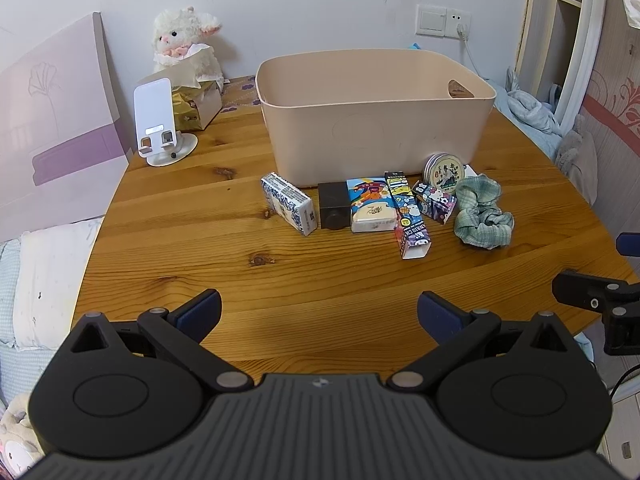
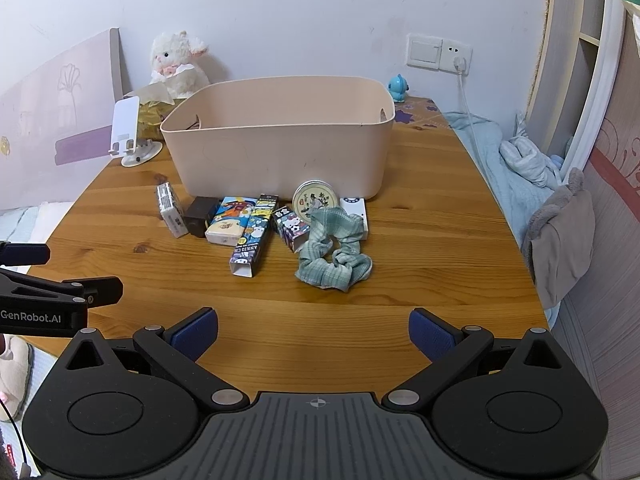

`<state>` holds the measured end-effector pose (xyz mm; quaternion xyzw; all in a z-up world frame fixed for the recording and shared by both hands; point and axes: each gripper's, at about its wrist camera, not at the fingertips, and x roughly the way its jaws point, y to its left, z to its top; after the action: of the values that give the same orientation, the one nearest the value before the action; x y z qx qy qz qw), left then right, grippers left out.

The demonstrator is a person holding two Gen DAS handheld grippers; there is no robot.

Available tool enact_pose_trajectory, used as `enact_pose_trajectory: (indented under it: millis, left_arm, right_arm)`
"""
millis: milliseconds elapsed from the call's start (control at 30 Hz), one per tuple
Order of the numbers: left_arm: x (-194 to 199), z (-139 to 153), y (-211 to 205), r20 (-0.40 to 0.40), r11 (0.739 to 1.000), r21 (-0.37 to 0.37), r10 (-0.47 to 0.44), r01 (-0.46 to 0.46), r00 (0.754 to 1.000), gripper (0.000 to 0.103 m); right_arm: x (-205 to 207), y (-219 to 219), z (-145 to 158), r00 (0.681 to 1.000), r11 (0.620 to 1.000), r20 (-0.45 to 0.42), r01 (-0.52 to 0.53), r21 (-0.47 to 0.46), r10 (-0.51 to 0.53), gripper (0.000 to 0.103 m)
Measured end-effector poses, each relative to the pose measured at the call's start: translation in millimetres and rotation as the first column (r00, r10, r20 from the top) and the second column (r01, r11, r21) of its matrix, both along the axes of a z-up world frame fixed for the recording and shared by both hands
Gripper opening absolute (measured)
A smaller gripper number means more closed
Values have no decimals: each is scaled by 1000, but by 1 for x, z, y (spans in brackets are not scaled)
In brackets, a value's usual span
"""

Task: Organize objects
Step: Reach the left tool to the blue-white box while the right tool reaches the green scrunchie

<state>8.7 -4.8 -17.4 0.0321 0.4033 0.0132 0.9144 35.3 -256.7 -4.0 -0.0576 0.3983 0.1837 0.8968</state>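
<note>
Grippers: we hold left gripper (image 1: 319, 314) and right gripper (image 2: 313, 330) spread apart, empty.
Nearest target: green scrunchie (image 2: 334, 254) lies ahead of the right gripper.

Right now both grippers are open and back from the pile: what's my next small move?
Probably ease the right gripper forward and down over the scrunchie. It is the nearest item, soft, lying apart at the row's right end in front of the bin, and the jaws stand wide open with nothing held.
</note>
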Motion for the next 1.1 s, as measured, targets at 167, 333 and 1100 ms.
enact_pose_trajectory:
  millis: [167,333,1100]
  left_arm:
    - [4,-2,1,-11,1000,-7,-4,4,1000,103]
    - [8,-3,2,-20,1000,-6,-8,8,1000,103]
    - [48,-17,18,-75,1000,-28,11,-13,997,103]
  right_arm:
    - [0,0,0,1000,1000,-1,0,-1,0,103]
    - [4,0,0,1000,1000,-9,3,-1,-3,103]
    - [42,8,-16,998,1000,-52,22,6,-22,103]
